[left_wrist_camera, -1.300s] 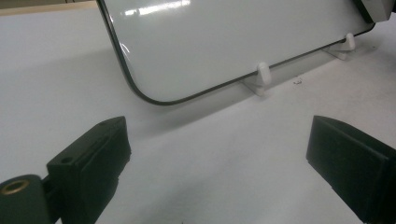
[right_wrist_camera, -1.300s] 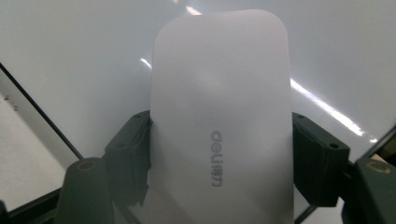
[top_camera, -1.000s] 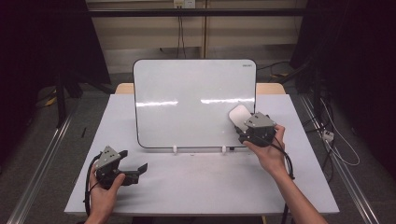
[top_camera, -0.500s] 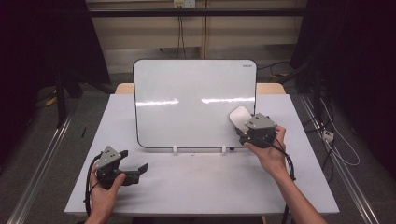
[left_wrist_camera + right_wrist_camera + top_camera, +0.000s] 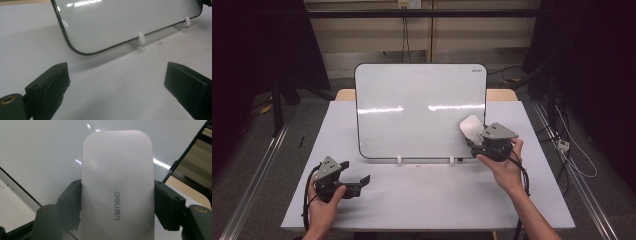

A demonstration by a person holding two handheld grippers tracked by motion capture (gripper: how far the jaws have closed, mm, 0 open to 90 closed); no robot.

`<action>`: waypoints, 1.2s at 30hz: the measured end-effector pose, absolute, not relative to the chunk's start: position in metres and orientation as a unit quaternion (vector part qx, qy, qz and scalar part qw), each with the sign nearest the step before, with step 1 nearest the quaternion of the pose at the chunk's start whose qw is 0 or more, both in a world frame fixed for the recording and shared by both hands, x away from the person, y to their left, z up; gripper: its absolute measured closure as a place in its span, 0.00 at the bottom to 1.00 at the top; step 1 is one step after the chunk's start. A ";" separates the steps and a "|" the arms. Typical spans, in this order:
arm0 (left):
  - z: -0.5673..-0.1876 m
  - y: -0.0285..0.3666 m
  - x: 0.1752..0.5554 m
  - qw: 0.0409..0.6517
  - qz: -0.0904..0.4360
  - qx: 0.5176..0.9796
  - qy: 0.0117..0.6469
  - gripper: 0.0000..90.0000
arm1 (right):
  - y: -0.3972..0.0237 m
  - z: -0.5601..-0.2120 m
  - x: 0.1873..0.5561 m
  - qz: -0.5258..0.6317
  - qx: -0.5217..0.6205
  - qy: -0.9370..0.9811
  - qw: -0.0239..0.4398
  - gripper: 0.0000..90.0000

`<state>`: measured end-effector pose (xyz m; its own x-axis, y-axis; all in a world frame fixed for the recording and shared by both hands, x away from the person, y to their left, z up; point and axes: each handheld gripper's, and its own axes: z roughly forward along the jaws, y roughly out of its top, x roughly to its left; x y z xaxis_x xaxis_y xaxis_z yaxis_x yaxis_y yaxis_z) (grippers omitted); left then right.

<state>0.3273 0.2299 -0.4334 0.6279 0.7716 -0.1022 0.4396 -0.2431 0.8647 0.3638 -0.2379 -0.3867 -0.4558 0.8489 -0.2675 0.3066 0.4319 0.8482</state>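
The right gripper point(image 5: 475, 141) has its black fingers point(image 5: 71, 205) squeezed on both sides of a smooth white rounded eraser block point(image 5: 117, 187) with grey letters on it. The eraser sits at the right side, near the bottom right corner of the big white board with a thin black edge point(image 5: 412, 110) — it looks right up against it. The board stands upright on small white feet point(image 5: 140, 40) on the pale grey counter point(image 5: 427, 200). The left gripper point(image 5: 357, 181) rests low at the near left, fingers point(image 5: 48, 83) wide apart — nothing between them.
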 end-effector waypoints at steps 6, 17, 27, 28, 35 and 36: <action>-0.432 0.230 0.327 0.472 0.178 0.770 0.392 0.07 | -0.245 -0.376 0.366 0.391 0.386 0.750 0.368 0.34; -0.432 0.228 0.326 0.477 0.179 0.765 0.395 0.07 | -0.230 -0.368 0.367 0.407 0.369 0.751 0.366 0.34; -0.433 0.229 0.328 0.473 0.175 0.770 0.390 0.07 | -0.210 -0.370 0.371 0.407 0.347 0.767 0.355 0.34; -0.432 0.230 0.328 0.474 0.176 0.769 0.391 0.07 | -0.208 -0.369 0.371 0.407 0.346 0.767 0.354 0.34; -0.432 0.230 0.329 0.477 0.173 0.769 0.389 0.07 | -0.188 -0.366 0.375 0.413 0.333 0.771 0.353 0.34; -0.432 0.230 0.328 0.477 0.174 0.769 0.389 0.07 | -0.184 -0.366 0.376 0.414 0.329 0.773 0.350 0.34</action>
